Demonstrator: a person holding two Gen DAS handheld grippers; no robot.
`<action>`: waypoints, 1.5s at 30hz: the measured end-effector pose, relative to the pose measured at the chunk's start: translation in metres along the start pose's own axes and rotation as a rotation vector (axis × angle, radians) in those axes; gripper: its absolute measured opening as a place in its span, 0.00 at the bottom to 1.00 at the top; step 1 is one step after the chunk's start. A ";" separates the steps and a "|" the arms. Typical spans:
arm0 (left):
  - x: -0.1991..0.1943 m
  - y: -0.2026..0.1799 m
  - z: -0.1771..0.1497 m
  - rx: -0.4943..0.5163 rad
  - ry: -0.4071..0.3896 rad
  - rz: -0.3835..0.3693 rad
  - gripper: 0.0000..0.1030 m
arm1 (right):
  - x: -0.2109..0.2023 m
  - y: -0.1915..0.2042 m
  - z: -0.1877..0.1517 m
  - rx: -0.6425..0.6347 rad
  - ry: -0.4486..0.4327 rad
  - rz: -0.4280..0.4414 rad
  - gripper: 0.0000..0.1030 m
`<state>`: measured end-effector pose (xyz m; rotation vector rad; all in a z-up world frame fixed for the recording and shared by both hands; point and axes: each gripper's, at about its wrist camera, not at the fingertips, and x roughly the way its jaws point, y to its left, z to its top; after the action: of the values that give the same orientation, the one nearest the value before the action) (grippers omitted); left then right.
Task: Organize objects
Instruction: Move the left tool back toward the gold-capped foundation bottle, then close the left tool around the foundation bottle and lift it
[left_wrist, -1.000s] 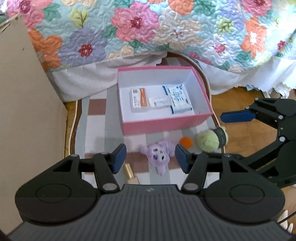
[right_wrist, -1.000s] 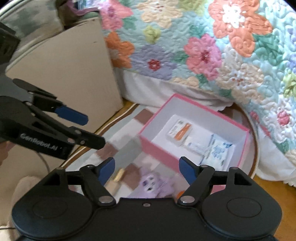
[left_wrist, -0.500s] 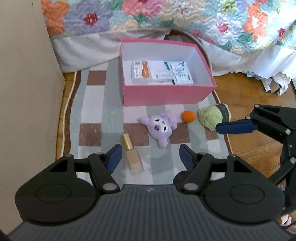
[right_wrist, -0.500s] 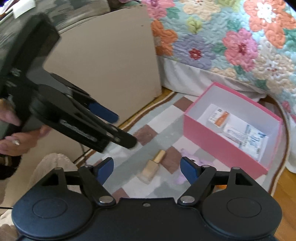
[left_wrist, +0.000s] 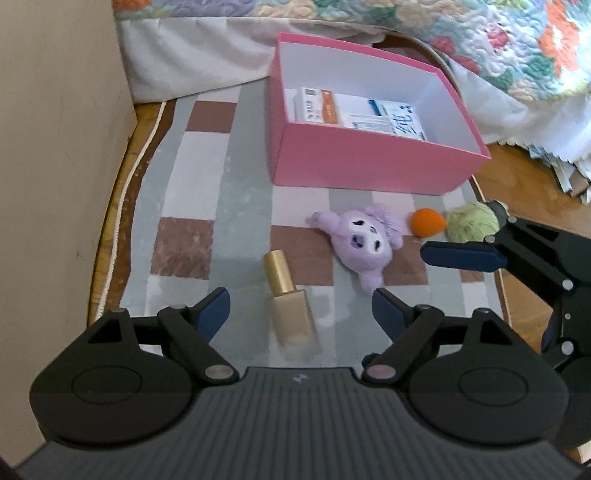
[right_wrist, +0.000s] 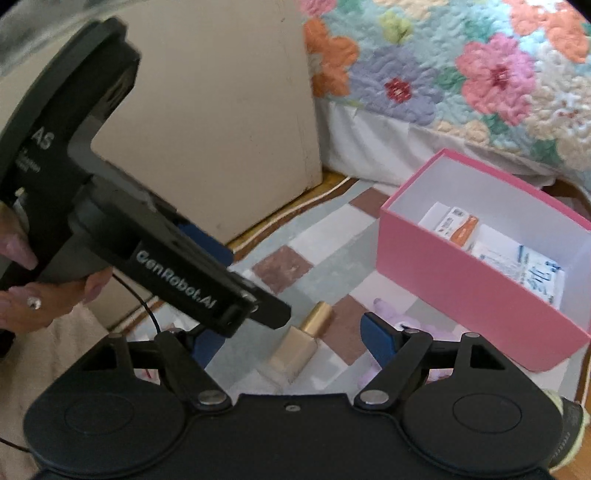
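A gold-capped beige bottle (left_wrist: 291, 306) lies on the checked rug (left_wrist: 192, 177), between the open fingers of my left gripper (left_wrist: 300, 309). It also shows in the right wrist view (right_wrist: 299, 347). A purple plush toy (left_wrist: 364, 240), an orange ball (left_wrist: 427, 221) and a green plush ball (left_wrist: 471, 223) lie in front of the pink box (left_wrist: 369, 173), which holds flat packets (left_wrist: 354, 110). My right gripper (right_wrist: 291, 339) is open and empty, above the bottle and plush; it shows at the right in the left wrist view (left_wrist: 491, 258).
A beige board (left_wrist: 55, 147) stands along the rug's left edge. A bed with a flowered quilt (right_wrist: 461, 74) and white skirt is behind the box. Wood floor (left_wrist: 535, 181) lies to the right. The left gripper body (right_wrist: 122, 229) crosses the right view.
Both grippers pulled back and lowered toward the rug. The bottle has come between the left fingers. The left gripper body now fills more of the right view.
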<state>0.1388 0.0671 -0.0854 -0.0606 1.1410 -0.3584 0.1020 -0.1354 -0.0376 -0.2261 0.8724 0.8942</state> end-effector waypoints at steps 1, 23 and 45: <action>0.004 0.002 -0.003 -0.011 -0.020 -0.002 0.82 | 0.006 0.000 -0.003 0.005 -0.008 -0.009 0.81; 0.073 0.041 -0.042 -0.223 0.041 -0.088 0.68 | 0.107 0.022 -0.058 0.085 0.073 -0.033 0.66; 0.102 0.033 -0.040 -0.299 0.086 -0.173 0.46 | 0.108 0.013 -0.073 0.210 0.088 -0.121 0.43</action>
<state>0.1482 0.0720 -0.1995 -0.4115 1.2719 -0.3435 0.0846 -0.1010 -0.1627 -0.1347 1.0168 0.6786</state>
